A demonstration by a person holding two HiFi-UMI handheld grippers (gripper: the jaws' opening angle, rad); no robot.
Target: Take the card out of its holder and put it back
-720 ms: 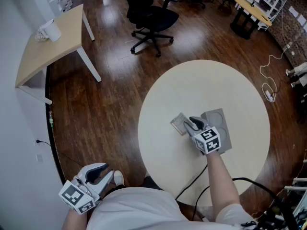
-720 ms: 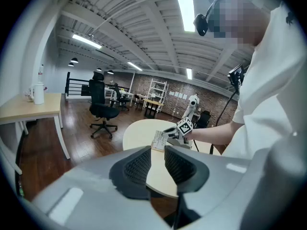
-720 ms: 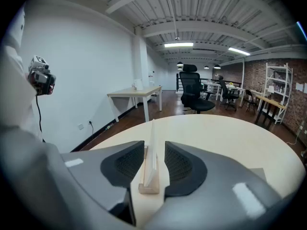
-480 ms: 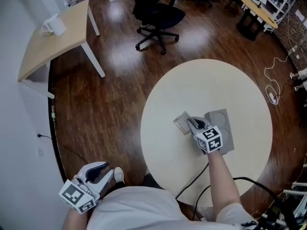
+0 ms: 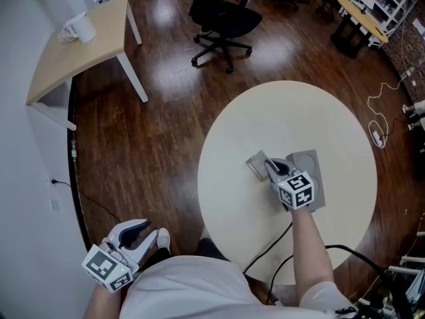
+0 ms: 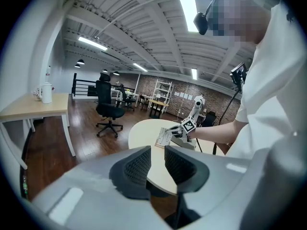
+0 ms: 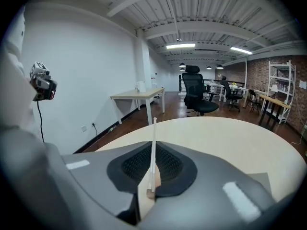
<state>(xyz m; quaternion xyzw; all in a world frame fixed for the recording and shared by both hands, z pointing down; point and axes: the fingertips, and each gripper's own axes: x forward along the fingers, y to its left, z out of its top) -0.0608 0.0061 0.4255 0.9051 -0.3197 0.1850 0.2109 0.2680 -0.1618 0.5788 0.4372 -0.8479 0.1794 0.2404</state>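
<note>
The right claw [image 5: 273, 167] is clenched on the card [image 5: 257, 163], which is gripped edge-on and juts out ahead of the tips. The grey holder [image 5: 309, 161] is seen just behind, under the claw's body. Bare round worktop [image 5: 265, 111] is spread all round. The left claw [image 5: 137, 235] is held released and empty, off the worktop's near edge.

Surroundings: office, dark wood floor [image 5: 153, 145].
Round beige table [image 5: 285, 118] in the middle, black office chair [image 5: 222, 15] beyond it. Light wood desk [image 5: 86, 52] far left, white mug [image 5: 81, 26] on top. White cable [image 5: 377, 121] on floor at right.
</note>
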